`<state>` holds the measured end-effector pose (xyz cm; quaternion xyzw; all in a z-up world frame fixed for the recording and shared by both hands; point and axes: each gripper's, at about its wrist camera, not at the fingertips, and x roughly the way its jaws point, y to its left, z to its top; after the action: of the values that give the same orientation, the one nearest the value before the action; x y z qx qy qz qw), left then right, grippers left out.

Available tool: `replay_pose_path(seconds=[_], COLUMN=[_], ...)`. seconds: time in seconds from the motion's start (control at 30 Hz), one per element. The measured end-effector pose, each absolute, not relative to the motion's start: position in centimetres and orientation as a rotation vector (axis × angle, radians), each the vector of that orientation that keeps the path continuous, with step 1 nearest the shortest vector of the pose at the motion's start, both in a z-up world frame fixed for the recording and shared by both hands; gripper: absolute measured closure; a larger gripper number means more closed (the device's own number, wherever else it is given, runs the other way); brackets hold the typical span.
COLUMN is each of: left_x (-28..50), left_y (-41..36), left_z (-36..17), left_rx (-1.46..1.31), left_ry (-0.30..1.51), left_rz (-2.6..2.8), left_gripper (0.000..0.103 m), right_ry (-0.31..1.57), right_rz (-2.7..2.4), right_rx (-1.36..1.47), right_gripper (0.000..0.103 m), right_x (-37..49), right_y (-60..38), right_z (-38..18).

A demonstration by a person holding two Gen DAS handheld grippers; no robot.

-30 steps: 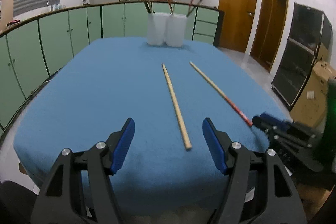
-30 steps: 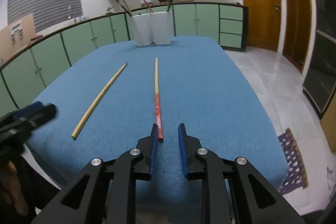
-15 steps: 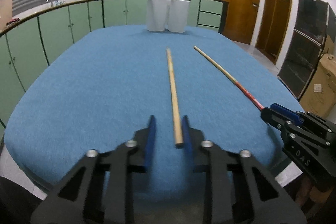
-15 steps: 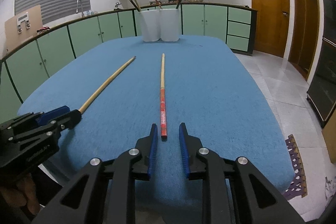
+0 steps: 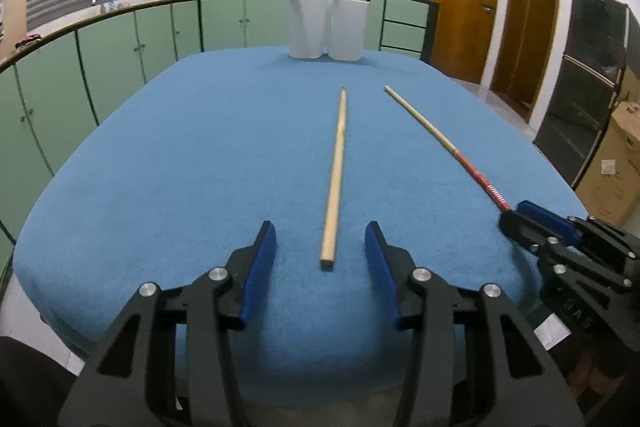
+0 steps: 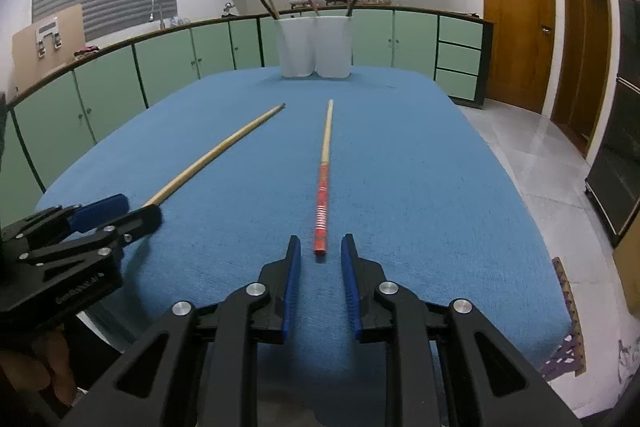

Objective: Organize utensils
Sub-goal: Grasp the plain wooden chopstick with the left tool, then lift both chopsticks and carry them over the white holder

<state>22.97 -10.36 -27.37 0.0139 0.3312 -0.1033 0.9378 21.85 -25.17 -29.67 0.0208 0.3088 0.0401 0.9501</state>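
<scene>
Both tongs gaped, L gripper [image 5: 320,247] round the plain chopstick's [image 5: 335,174] near end, R gripper [image 6: 320,259] at the red-handled chopstick [image 6: 322,193], both flat on the blue tablecloth [image 5: 180,155]; closing off-centre could've rolled them away.

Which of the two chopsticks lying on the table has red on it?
The right-hand chopstick, in front of the right gripper: its near half is red with white bands. The other chopstick, before the left gripper, is plain wood.

1. My right gripper [image 6: 320,247] is parted, blue pads flanking the near end of the red-handled chopstick [image 6: 323,183], not touching it.
2. The plain wooden chopstick [image 6: 216,155] lies to its left on the blue tablecloth [image 6: 420,187]; my left gripper [image 6: 116,215] is at its near end.
3. Two white holders [image 6: 314,47] stand at the far edge.
</scene>
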Motion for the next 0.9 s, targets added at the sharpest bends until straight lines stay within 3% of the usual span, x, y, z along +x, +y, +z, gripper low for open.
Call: replay_pose_path(seconds=[0.13, 0.43, 0.9], left_x=[23.2, 22.3, 22.8], left_y=[-10.4, -9.9, -7.7], left_z=[-27.3, -24.8, -16.1], left_rx=[0.011, -0.045, -0.065], left_ry=[0.691, 0.662, 0.540], left_rz=[-0.256, -0.306, -0.326], left_gripper=[0.097, 0.097, 0.097], right_ry=[0.634, 0.606, 0.434], right_rz=[0.100, 0.110, 0.148], right_rx=[0.045, 0.084, 0.032], right_gripper=[0.094, 0.097, 0.097], right_x=[22.0, 21.3, 21.3], right_y=[-24.9, -25.1, -24.7], right_z=[-29.6, -27.3, -16.2])
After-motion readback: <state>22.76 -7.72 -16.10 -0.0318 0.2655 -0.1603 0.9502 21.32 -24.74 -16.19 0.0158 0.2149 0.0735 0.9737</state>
